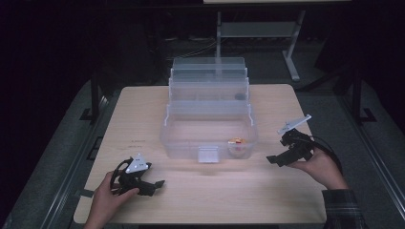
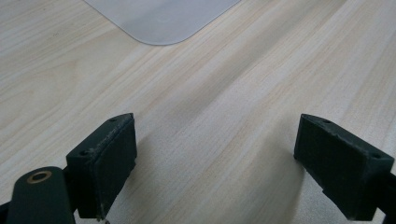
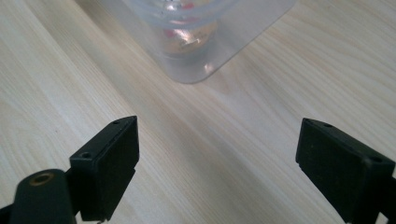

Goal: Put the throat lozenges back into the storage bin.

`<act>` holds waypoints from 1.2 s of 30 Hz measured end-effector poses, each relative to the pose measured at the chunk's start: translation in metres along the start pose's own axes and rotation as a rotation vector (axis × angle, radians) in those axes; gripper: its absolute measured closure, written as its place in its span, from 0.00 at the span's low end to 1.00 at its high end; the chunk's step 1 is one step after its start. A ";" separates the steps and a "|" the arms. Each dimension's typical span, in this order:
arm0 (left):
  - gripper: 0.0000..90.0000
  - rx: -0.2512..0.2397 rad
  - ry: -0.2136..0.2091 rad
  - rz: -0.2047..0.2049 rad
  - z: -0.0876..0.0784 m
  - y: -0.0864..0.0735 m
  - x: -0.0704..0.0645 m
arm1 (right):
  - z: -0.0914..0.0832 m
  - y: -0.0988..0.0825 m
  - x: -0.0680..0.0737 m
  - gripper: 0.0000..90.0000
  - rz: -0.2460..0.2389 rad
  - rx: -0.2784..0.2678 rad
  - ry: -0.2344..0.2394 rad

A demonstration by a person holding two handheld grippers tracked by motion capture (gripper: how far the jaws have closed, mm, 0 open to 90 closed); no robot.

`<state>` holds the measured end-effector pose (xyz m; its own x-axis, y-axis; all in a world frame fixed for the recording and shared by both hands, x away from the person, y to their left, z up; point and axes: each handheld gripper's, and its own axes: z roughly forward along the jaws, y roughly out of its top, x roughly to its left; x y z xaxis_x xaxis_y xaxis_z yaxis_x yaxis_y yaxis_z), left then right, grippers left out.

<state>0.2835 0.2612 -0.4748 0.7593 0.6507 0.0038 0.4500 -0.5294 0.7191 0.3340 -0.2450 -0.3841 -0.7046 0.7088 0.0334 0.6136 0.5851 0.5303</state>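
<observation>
High view, clear box, no legible labels

Clear plastic tiered box: open, upright, trays stepped back behind the bottom bin. Small round clear container with red and yellow contents sits inside the box's front right corner.

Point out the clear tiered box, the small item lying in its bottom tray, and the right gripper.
clear tiered box (image 1: 210,138), high view, front wall of the bottom tray.
small item (image 1: 236,141), high view, its red and yellow top.
right gripper (image 1: 273,160), high view, between its jaw tips.
</observation>
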 end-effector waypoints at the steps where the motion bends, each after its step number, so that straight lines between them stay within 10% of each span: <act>1: 0.14 0.000 0.000 0.000 0.000 0.000 0.000 | 0.001 -0.002 0.000 0.14 0.000 -0.005 -0.001; 36: 0.14 0.000 0.000 0.000 0.000 0.000 0.000 | 0.025 -0.086 -0.003 0.13 0.131 -0.114 -0.025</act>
<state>0.2833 0.2613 -0.4750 0.7595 0.6505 0.0034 0.4504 -0.5295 0.7189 0.2922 -0.2874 -0.4512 -0.6109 0.7868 0.0881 0.6545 0.4393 0.6153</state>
